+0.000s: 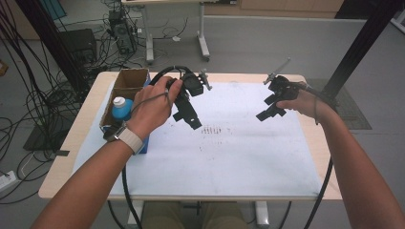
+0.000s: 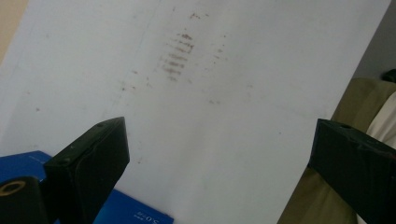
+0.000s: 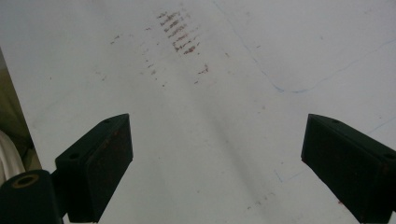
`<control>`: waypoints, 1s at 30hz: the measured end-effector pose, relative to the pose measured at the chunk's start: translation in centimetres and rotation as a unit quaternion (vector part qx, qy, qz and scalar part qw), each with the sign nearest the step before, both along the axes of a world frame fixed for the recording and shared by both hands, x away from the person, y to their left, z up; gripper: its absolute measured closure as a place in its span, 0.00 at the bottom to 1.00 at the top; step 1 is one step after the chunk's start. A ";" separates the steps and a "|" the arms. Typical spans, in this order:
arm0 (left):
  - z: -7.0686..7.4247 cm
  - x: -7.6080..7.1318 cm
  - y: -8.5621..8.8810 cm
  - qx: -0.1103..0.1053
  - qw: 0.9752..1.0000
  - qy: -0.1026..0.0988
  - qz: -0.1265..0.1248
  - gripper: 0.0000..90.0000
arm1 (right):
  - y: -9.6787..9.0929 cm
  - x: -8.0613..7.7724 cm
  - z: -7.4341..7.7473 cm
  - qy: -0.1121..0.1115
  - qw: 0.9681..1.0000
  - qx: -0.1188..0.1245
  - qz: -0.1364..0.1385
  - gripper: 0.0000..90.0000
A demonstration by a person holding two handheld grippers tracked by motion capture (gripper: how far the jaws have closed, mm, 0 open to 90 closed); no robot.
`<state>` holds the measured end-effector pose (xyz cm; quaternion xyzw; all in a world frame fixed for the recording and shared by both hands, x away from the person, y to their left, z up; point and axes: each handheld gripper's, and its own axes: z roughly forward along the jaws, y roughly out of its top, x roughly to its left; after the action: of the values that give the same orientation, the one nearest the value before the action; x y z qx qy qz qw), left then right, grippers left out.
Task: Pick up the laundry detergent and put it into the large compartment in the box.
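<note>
Left gripper [image 1: 190, 114] and right gripper [image 1: 268, 110] hover over the white sheet [image 1: 229, 152], jaws spread wide, grasping nothing; a bottle [image 1: 121, 107] stands in the box [image 1: 129, 82]

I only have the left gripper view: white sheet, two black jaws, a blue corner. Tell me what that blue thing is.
Observer: A blue box at the table's left edge, under the left forearm.
Operator: Report anything beside it.
Observer: An open cardboard box holding a blue bottle with a white cap.
Operator: Give me the other gripper.
Observer: The right gripper is open, held above the white sheet, nothing between its jaws.
</note>
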<state>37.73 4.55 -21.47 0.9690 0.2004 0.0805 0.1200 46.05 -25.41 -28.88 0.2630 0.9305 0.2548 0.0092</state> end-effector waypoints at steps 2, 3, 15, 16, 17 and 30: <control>-0.5 -0.1 -0.4 -0.003 1.000 0.002 -0.004 0.06 | 0.0 0.0 0.0 0.000 1.000 0.000 0.001 0.10; -0.6 0.0 -0.5 -0.006 1.000 0.005 -0.005 0.06 | 0.0 0.0 0.0 0.001 1.000 0.001 -0.002 0.10; -3.0 0.2 -1.5 -0.009 1.000 0.020 -0.010 0.06 | -0.3 0.0 -0.2 0.000 1.000 0.004 -0.003 0.10; -3.0 0.2 -1.5 -0.009 1.000 0.019 -0.010 0.06 | -0.3 0.0 -0.2 0.001 1.000 0.004 -0.003 0.10; -3.0 0.3 -1.5 -0.011 1.000 0.018 -0.011 0.06 | -0.3 0.0 -0.3 0.002 1.000 0.003 -0.003 0.10; -2.9 0.6 -1.4 -0.014 1.000 0.022 -0.009 0.06 | -0.4 0.1 -0.6 0.003 1.000 0.006 -0.005 0.10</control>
<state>38.32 3.14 -24.36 0.9705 0.1955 0.0547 0.1299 46.16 -25.85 -29.43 0.2687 0.9276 0.2595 0.0059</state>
